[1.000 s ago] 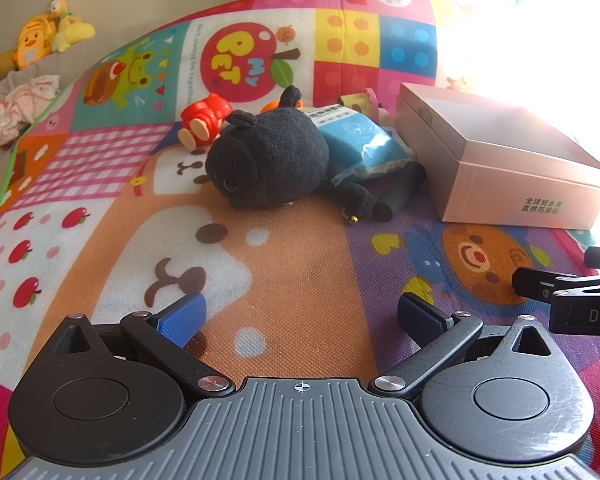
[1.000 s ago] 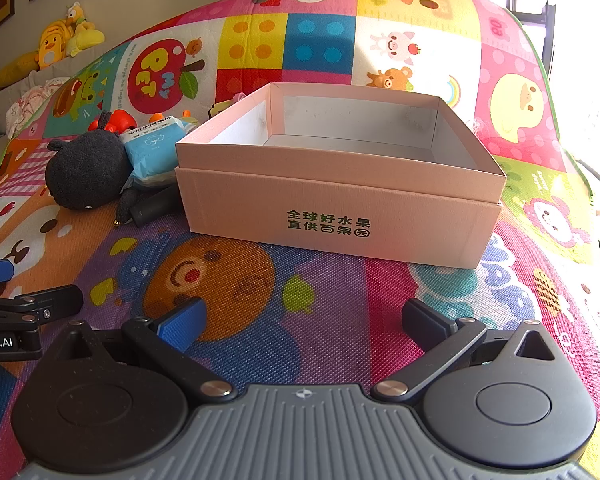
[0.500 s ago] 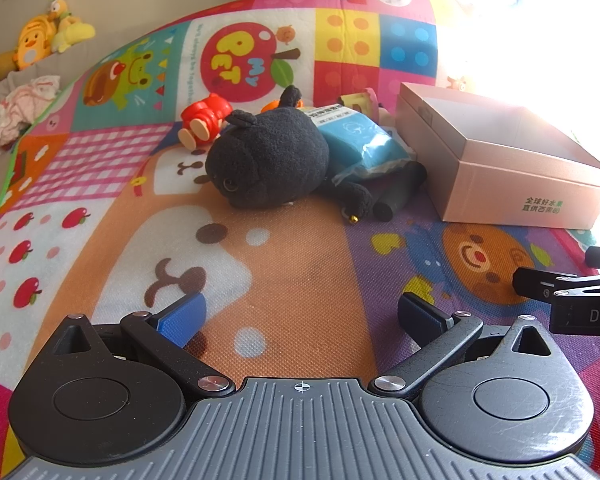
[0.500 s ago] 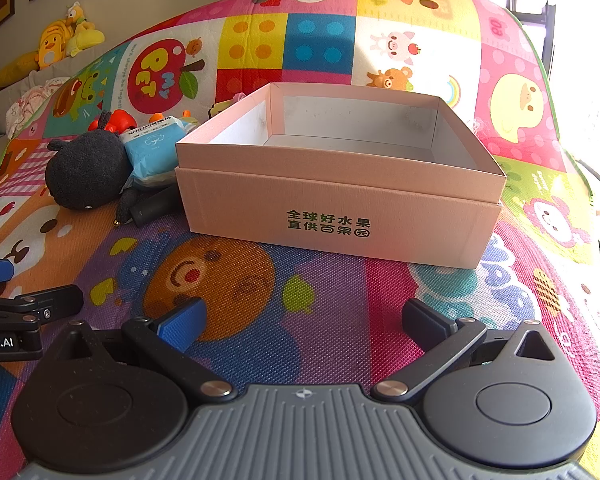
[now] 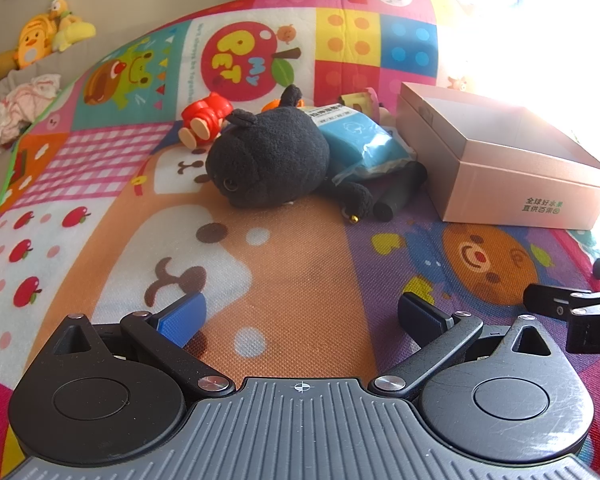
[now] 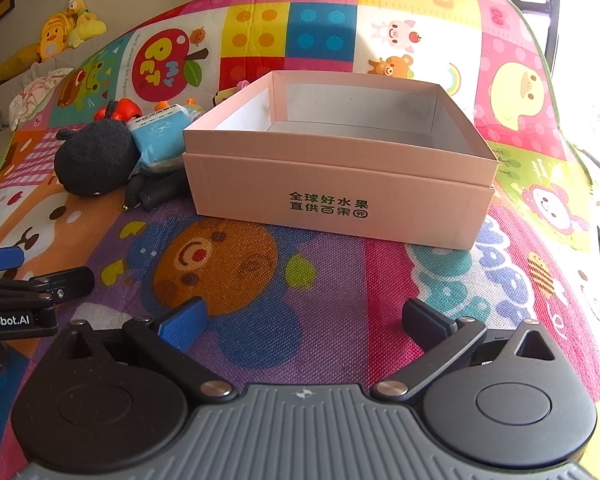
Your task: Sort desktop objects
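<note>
While both tools hover low over the cartoon play mat (image 5: 292,280), neither one grips anything. Ahead of the right gripper (image 6: 304,320), whose fingers are spread wide with only mat between them, stands the pink cardboard box (image 6: 340,196); it is open-topped, shows a bare white floor, and carries green printed characters on its near wall. The left gripper (image 5: 300,316) has its fingers spread equally wide. Well ahead of its fingertips lies the black plush toy (image 5: 268,156) on its side, left of the box. A blue sealed packet (image 5: 360,144) rests against the plush on the box side, partly over it. A black cylinder (image 5: 400,192) lies nearer the fingers, between the plush and the box. A red toy figure (image 5: 204,120) sits beyond the plush, just beside its far-left edge. An orange item behind the plush is too hidden to identify.
</note>
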Demonstrator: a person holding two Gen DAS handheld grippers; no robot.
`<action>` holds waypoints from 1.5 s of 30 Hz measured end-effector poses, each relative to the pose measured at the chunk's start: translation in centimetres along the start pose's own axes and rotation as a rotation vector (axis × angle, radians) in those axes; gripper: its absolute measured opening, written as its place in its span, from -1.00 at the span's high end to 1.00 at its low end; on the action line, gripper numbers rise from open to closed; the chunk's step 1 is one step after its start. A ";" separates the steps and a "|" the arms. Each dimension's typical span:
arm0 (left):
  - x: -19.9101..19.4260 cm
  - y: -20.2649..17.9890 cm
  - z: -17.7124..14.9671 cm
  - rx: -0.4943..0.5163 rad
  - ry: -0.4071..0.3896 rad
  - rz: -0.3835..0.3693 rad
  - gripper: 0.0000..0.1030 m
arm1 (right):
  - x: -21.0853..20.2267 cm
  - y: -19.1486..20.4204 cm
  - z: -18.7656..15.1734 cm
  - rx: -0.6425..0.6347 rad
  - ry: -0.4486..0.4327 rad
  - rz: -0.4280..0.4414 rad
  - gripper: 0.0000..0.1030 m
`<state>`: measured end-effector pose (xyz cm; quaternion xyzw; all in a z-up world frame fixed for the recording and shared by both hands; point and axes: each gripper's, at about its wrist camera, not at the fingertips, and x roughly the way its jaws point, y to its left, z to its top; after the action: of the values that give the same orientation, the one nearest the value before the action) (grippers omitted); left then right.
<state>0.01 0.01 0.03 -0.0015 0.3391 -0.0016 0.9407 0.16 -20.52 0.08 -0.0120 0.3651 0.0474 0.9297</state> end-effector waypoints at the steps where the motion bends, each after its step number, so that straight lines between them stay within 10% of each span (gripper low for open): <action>1: 0.0 0.0 0.0 -0.001 0.003 0.002 -1.00 | -0.2 0.0 -0.2 0.001 0.001 -0.006 -1.00; 19: -1.3 0.1 -0.1 0.013 0.097 -0.008 -1.00 | -0.7 0.1 -0.2 -0.022 0.027 -0.001 -1.00; 45: -3.2 3.1 0.4 -0.092 -0.068 0.055 -1.00 | -1.1 0.0 -0.2 -0.033 0.022 0.025 -1.00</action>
<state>-2.24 3.09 2.35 -0.0357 0.3065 0.0397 0.9504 -0.78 -20.63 0.63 -0.0235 0.3743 0.0651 0.9247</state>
